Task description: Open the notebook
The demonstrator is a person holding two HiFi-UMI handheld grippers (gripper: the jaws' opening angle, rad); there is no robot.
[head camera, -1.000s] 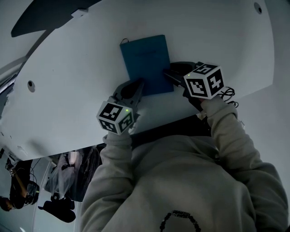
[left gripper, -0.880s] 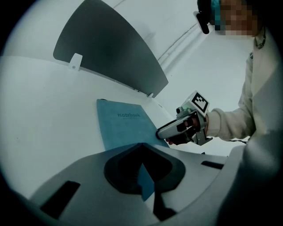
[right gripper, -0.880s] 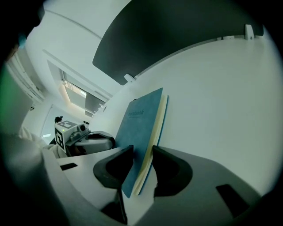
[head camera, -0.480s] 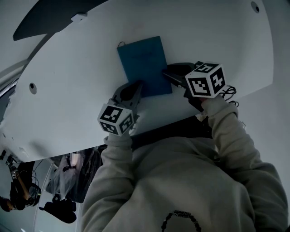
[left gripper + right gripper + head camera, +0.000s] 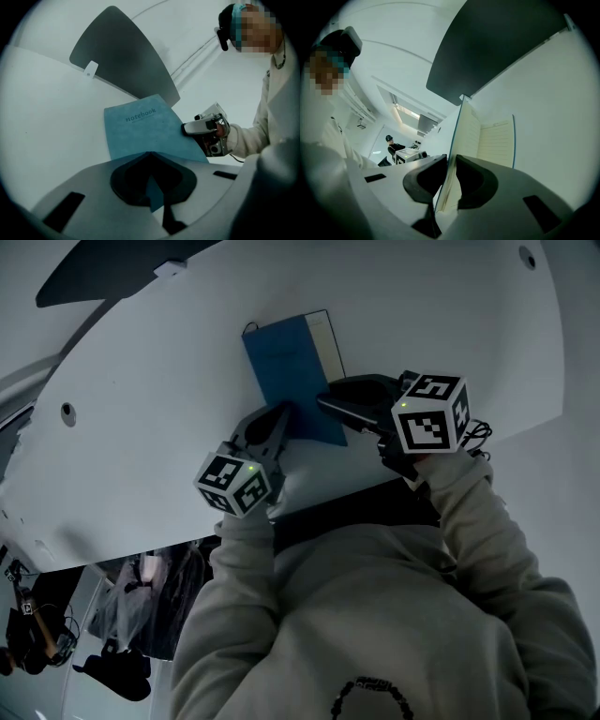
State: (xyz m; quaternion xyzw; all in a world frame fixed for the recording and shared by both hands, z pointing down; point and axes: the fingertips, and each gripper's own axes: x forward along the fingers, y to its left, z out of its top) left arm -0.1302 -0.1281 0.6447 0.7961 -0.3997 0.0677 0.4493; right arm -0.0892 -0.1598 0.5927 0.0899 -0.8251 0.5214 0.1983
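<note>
The left gripper (image 5: 279,420) is clamped shut on the near left corner of the notebook (image 5: 292,371); a wedge of blue shows pinched between its jaws in the left gripper view. The notebook lies on the white table (image 5: 422,315), close to the near edge, in front of the person's chest. Its long axis runs away from the person and leans a little to the left at the far end. The spine is on the left and the opening edge is on the right. The printed word "notebook" (image 5: 140,115) reads upright from the person's side.

The front cover (image 5: 145,131) is blue and lifted off the pages along its right edge, hinging about the spine. This bares a pale strip of lined page (image 5: 497,143) on the right.

The right gripper (image 5: 328,407) reaches in from the right at the cover's near right edge. Its jaws have just been closing, and they grip the raised cover between them. In the right gripper view the cover stands nearly edge-on.
</note>
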